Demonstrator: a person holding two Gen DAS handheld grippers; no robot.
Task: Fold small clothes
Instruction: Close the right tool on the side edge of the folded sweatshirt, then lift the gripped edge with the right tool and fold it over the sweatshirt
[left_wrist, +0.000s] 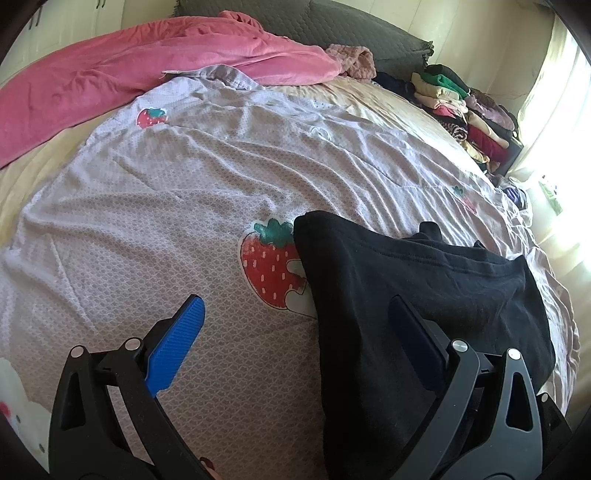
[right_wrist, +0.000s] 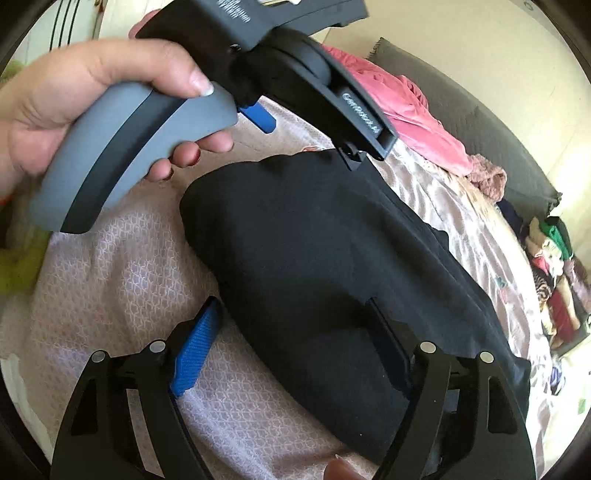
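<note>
Bedspread (left_wrist: 166, 221); black garment (left_wrist: 406, 280) lengthwise diagonal.

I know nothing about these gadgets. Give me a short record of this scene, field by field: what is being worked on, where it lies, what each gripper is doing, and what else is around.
item: black garment, lying flat, partly folded
surface: strawberry-print sheet on a bed
left gripper: open, one finger on the garment's edge, nothing pinched
right gripper: open over the garment
left hand: holds the left gripper's grey handle
nearby: pink blanket, pile of folded clothes at the far side
</note>
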